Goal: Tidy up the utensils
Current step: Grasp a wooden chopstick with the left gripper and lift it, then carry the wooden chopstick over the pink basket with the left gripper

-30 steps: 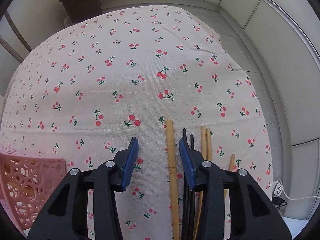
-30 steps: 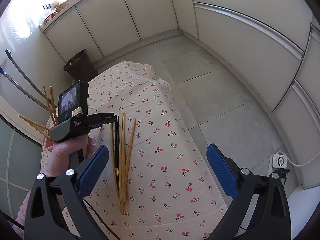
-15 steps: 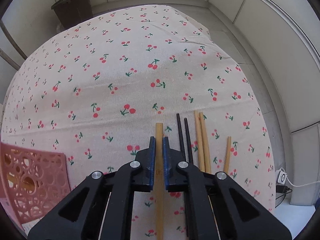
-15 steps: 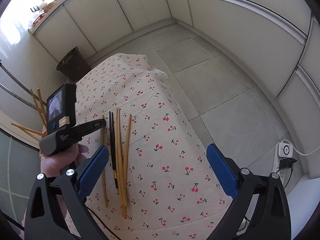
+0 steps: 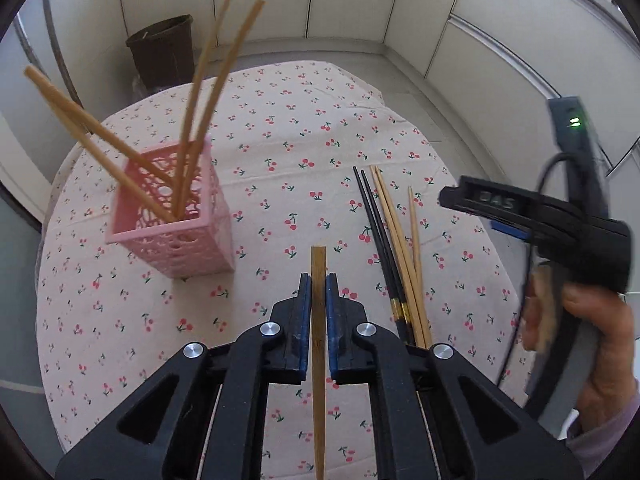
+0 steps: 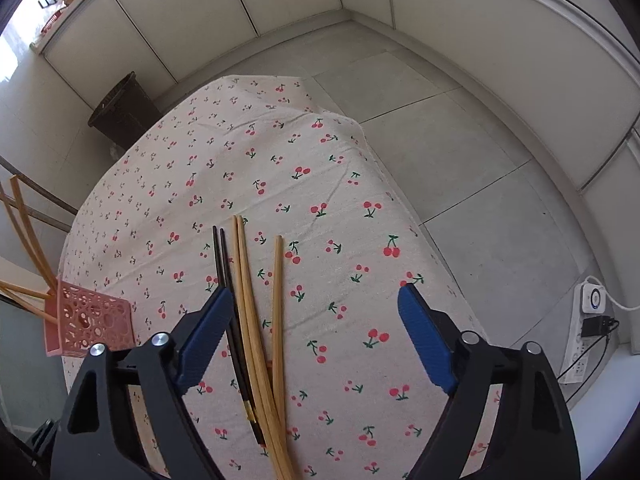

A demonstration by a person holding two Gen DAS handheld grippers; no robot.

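Note:
My left gripper [image 5: 318, 280] is shut on a bamboo chopstick [image 5: 318, 344], held above the cherry-print tablecloth [image 5: 304, 152]. A pink perforated holder [image 5: 176, 220] stands to its left with several bamboo chopsticks [image 5: 196, 92] leaning in it. On the cloth to the right lie two black chopsticks [image 5: 378, 236] and three bamboo ones [image 5: 396, 232]. My right gripper [image 6: 316, 324] is open and empty above those loose chopsticks [image 6: 250, 308]; the black pair [image 6: 222, 260] lies by its left finger. The holder shows at the left edge of the right wrist view [image 6: 92, 320].
A dark brown waste bin [image 5: 164, 52] stands on the floor beyond the table. A white power strip with a plug [image 6: 592, 312] lies on the floor at the right. The table's right edge [image 6: 416, 224] drops to grey floor tiles.
My left gripper closed on the bamboo chopstick and lifted it off the cloth, turning toward the pink holder. My right gripper moved down over the loose chopsticks, still open.

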